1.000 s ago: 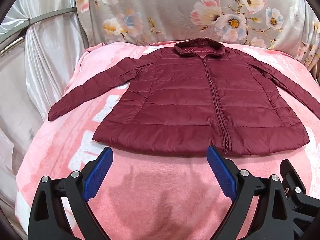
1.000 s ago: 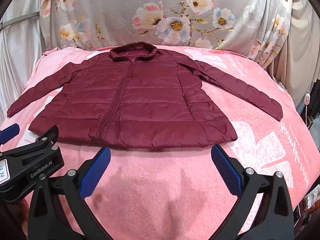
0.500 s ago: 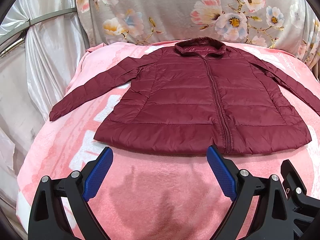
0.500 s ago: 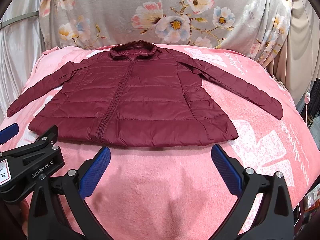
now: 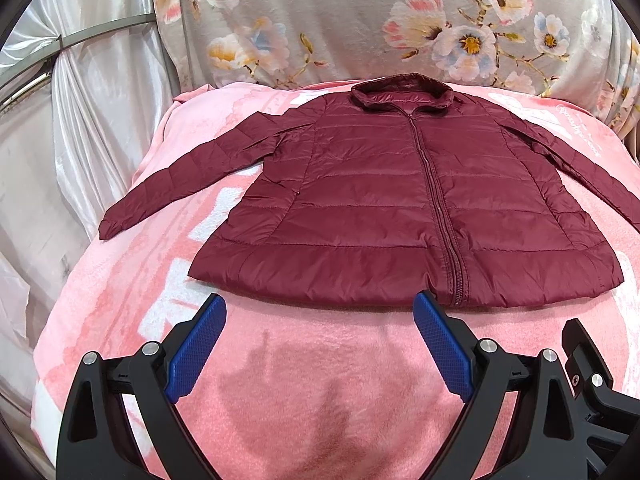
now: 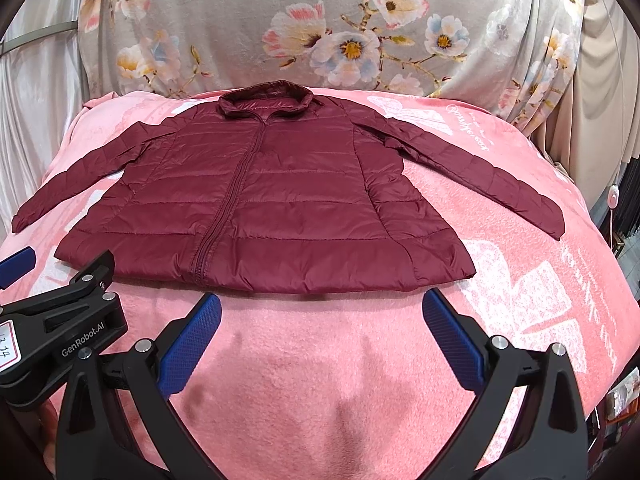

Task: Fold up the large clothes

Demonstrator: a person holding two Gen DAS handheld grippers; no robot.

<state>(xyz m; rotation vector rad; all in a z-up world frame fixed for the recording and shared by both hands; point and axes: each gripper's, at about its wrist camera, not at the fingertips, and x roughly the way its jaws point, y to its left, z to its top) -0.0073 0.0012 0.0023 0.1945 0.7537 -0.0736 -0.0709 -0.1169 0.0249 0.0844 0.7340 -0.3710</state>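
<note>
A dark red quilted jacket [image 5: 380, 200] lies flat and zipped on a pink blanket [image 5: 320, 380], collar away from me, both sleeves spread outward. It also shows in the right wrist view [image 6: 272, 204]. My left gripper [image 5: 320, 308] is open and empty, its blue pads just short of the jacket's hem, left of the zipper. My right gripper [image 6: 322, 308] is open and empty, just short of the hem's right half. The left gripper's body [image 6: 60, 336] shows at the lower left of the right wrist view.
A grey floral cloth [image 5: 360, 20] hangs behind the bed. Shiny white drapes [image 5: 80, 120] stand at the left. The blanket's right edge [image 6: 608, 264] drops off beside beige curtains.
Both grippers have drawn back and risen very slightly, so the jacket sits a little higher in each view. The jacket has not moved.
</note>
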